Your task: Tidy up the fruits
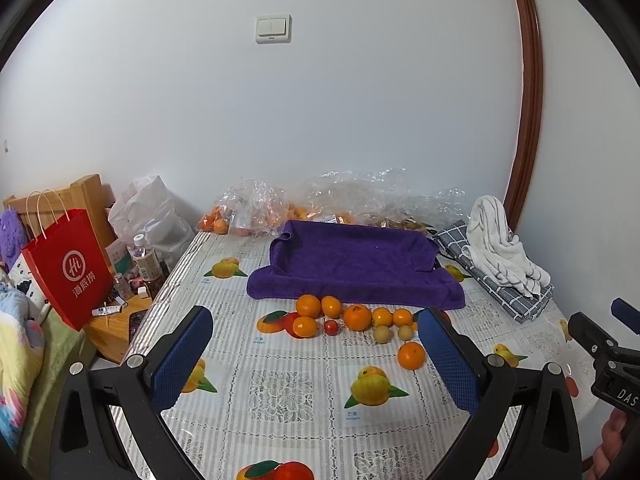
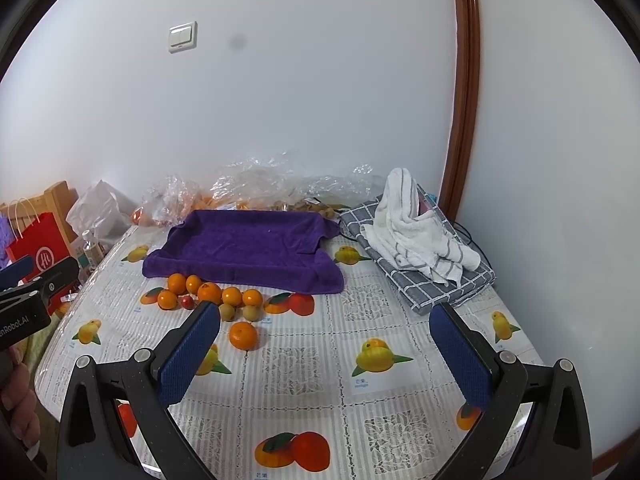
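Several oranges (image 1: 357,317) lie in a loose row on the table in front of a purple towel-lined tray (image 1: 352,264). One orange (image 1: 411,355) sits apart, nearer to me. A small red fruit (image 1: 331,327) and two small tan fruits (image 1: 382,334) lie among them. My left gripper (image 1: 316,356) is open and empty, held above the table short of the fruit. In the right wrist view the same row of oranges (image 2: 209,293), the lone orange (image 2: 243,335) and the tray (image 2: 248,246) show. My right gripper (image 2: 326,354) is open and empty.
Clear plastic bags of fruit (image 1: 256,208) lie behind the tray by the wall. A white striped towel (image 1: 500,244) lies on a folded grey checked cloth (image 1: 516,300) at the right. A red paper bag (image 1: 68,268) and bottles (image 1: 146,260) stand beside the table's left edge.
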Demonstrator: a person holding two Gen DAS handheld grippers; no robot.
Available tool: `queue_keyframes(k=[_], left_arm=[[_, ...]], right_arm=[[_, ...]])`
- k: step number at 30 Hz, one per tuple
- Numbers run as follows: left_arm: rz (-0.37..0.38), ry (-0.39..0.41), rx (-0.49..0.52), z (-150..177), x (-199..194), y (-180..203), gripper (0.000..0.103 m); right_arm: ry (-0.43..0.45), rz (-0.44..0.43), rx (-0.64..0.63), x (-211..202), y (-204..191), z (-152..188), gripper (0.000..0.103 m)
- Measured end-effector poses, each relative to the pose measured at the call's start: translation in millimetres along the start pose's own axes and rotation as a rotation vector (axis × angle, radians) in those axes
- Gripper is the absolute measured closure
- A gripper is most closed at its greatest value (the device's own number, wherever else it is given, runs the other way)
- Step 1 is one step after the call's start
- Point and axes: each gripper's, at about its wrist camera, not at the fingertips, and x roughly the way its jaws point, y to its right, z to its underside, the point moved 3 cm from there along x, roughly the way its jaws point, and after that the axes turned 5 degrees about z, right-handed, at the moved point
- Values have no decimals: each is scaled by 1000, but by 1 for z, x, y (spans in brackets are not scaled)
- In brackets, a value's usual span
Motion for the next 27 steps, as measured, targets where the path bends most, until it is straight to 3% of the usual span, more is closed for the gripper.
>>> queue_keyframes(k=[15, 27], left_arm=[[-30, 2, -18, 6, 11, -8, 0], [-41, -73, -51, 32, 55, -34, 0]], right_arm=[[4, -15, -4, 3, -5, 1, 0], [-56, -92, -23, 54, -21, 24, 0]])
